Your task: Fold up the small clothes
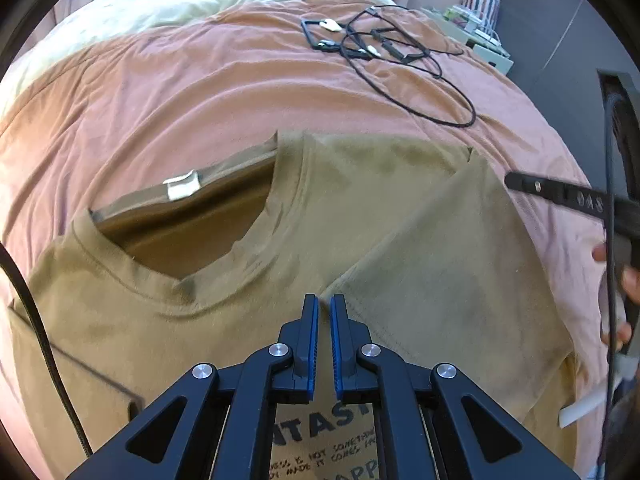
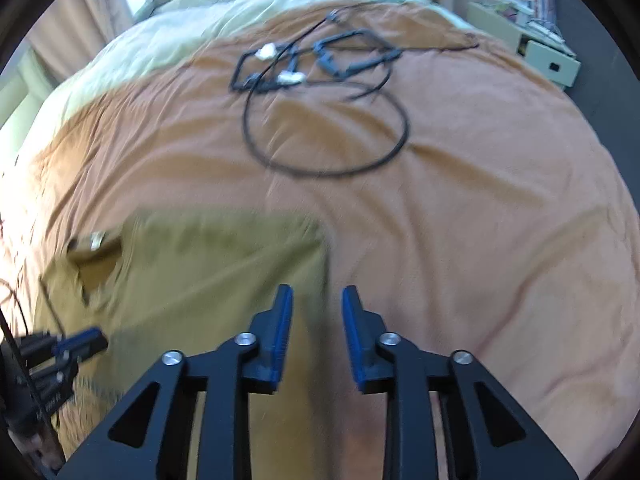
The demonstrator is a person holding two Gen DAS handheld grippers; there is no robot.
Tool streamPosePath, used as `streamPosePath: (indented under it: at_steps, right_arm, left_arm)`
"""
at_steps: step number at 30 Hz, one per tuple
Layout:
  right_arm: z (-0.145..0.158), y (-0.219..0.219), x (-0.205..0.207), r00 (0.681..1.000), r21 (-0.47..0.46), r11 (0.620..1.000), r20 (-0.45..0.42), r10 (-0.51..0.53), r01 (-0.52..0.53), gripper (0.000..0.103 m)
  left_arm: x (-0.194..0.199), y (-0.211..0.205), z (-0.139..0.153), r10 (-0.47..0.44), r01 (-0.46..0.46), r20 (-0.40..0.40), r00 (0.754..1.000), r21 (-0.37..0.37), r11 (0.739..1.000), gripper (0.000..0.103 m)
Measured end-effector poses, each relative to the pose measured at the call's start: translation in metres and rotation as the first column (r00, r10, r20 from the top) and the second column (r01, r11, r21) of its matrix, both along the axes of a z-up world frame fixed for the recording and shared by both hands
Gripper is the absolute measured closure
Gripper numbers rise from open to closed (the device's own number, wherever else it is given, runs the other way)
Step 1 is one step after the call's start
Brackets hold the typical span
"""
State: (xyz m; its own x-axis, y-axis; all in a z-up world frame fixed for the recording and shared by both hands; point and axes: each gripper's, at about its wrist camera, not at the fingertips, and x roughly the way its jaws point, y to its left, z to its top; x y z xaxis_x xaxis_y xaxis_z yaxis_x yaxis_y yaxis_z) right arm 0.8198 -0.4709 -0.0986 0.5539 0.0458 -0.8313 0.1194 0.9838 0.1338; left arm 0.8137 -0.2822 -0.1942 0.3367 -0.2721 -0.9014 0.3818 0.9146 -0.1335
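A tan T-shirt [image 1: 248, 320] lies flat on the pinkish-orange bedsheet [image 1: 200, 92], neck opening and white label [image 1: 182, 186] towards the far left, black print under my wrist. One side panel [image 1: 440, 264] is folded in over the front. My left gripper [image 1: 325, 300] hovers at that fold's inner edge, shut, with nothing visibly pinched. In the right wrist view my right gripper [image 2: 316, 296] stands open over the shirt's [image 2: 208, 272] right edge, with nothing between the pads. One finger [image 1: 552, 192] of the right gripper shows at the shirt's right side, and the left gripper [image 2: 80, 344] shows at lower left.
Looped black cables and a black frame [image 1: 384, 48] lie on the sheet beyond the shirt. A cream duvet [image 1: 160, 4] covers the far end of the bed. Boxes and a shelf [image 1: 488, 40] stand past the bed's right edge. A black cord [image 1: 40, 320] hangs at the left.
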Motion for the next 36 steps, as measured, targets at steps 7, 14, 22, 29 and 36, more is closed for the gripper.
streamPosePath:
  at_steps: [7,14,22,29,36]
  right_arm:
    - [-0.002,0.011,-0.028,0.996,-0.05,0.996,-0.057,0.075,-0.078,0.057]
    - [-0.004,0.007,-0.072,0.986,-0.098,0.988,-0.127,0.11,-0.123,0.057]
    - [-0.005,0.007,-0.117,0.981,-0.159,0.978,-0.156,0.113,-0.138,0.057]
    - [0.016,-0.002,-0.14,0.991,-0.153,0.987,-0.129,0.024,-0.043,0.057]
    - [0.052,0.014,-0.192,0.996,-0.145,0.989,-0.084,0.02,-0.032,0.054]
  left_arm:
    - [-0.019,0.0,-0.003,0.013,-0.013,-0.004,1.0,0.026,1.0,0.048]
    - [-0.045,-0.01,-0.005,-0.001,0.002,-0.031,1.0,0.035,0.999,0.044]
    - [-0.078,-0.006,0.003,0.001,0.001,-0.037,0.999,0.044,0.999,0.044]
    - [-0.106,0.011,0.024,0.022,-0.021,-0.027,0.999,0.038,0.999,0.044]
    - [-0.142,0.041,0.063,0.043,-0.043,-0.005,0.999,-0.002,0.999,0.044]
